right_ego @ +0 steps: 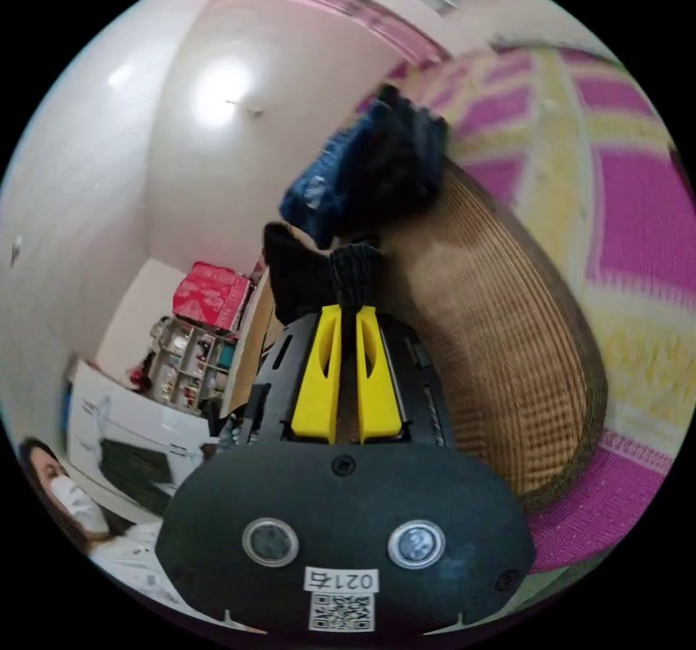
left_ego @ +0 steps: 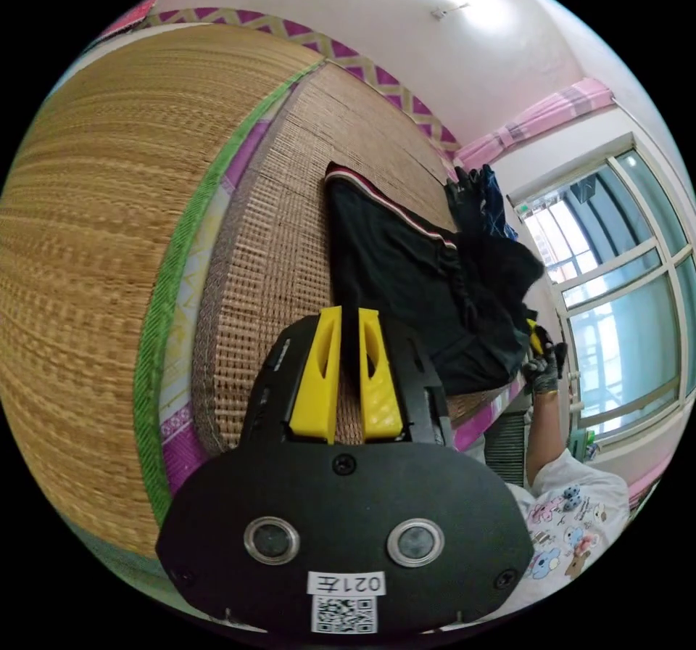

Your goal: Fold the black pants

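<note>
My left gripper (left_ego: 348, 316) has its two yellow fingers (left_ego: 319, 374) drawn close together with black cloth running up between them, so I judge they are pinching an edge of the black pants (left_ego: 391, 280). The pants lie spread on the woven straw mat (left_ego: 275, 244), with a red-and-white stripe along the far edge. I hold this edge so I can draw the cloth taut or lift it over for a fold.

In the same view my other gloved hand (left_ego: 544, 371) sits at the far end of the pants, beside a heap of dark clothes (left_ego: 482, 200), which fits a two-point hold on one garment.

From the right gripper view, my right gripper (right_ego: 346, 313) also has its fingers (right_ego: 377, 374) pressed near together, with a bunched wad of black cloth sticking out just past the tips; I take that for a pinch on the pants (right_ego: 319, 273). A blue-and-dark bundle (right_ego: 370, 164) rests beyond it on the mat.

Each gripper carries a white sticker with printed characters and a square code; I leave those unread. A red box (right_ego: 210, 291) stands on a shelf, its print too small to make out.
</note>
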{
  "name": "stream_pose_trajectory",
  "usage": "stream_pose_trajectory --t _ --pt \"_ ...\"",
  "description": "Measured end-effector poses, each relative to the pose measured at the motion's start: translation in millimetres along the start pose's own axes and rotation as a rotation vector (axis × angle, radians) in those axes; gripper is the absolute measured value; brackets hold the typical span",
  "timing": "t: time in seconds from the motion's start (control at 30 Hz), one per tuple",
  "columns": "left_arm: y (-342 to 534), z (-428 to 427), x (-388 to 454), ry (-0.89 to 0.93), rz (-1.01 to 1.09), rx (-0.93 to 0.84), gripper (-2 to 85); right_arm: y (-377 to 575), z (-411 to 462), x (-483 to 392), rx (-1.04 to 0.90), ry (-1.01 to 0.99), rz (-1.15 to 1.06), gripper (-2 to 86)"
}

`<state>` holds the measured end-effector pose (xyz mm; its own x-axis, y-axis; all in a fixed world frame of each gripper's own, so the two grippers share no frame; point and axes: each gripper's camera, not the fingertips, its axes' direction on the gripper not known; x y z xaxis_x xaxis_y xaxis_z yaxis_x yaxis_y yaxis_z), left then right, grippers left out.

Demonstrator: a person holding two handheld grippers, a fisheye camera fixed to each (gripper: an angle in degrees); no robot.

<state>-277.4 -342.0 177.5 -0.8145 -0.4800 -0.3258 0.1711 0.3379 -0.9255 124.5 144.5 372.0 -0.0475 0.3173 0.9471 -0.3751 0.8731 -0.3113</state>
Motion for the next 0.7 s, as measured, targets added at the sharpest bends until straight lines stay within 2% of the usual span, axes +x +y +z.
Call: stream_pose_trajectory --t 0.03,0.1,0.27,0.37,0.47,0.53,0.63,0.7 --pt "-2.6 2.6 2.6 0.0 0.001 -0.009 1.0 1.7 2.0 16.6 -0.023 -0.015 0.045 1.4" --pt "-8.0 6.2 9.4 -0.017 0.01 -0.028 -0.1 3.9 -7.7 52.3 0.002 -0.181 0.116 1.3" --pt "-38.9 30.7 49.6 -0.162 0.081 -0.071 -0.9 -12.2 -25.7 53.1 -0.009 -0.141 0.09 1.4" --pt "-62.1 56.7 75.4 -0.207 0.134 -0.096 -1.0 -10.7 -43.3 62.6 0.017 -0.18 0.121 1.5" --pt "-77.6 81.9 97.5 -0.221 0.191 -0.121 -1.0 0.1 -65.4 62.0 0.063 -0.128 0.098 1.9" --pt "-78.9 87.9 104.0 -0.219 0.207 -0.121 -0.9 7.0 -73.1 61.6 0.075 -0.126 0.082 2.5" --pt "-66.3 80.9 105.1 -0.247 0.236 -0.11 -0.9 14.3 -71.5 56.0 -0.008 -0.16 0.054 4.3" --pt "-52.8 70.6 101.9 -0.263 0.253 -0.107 -0.9 22.8 -93.2 36.9 0.049 -0.087 -0.013 6.0"
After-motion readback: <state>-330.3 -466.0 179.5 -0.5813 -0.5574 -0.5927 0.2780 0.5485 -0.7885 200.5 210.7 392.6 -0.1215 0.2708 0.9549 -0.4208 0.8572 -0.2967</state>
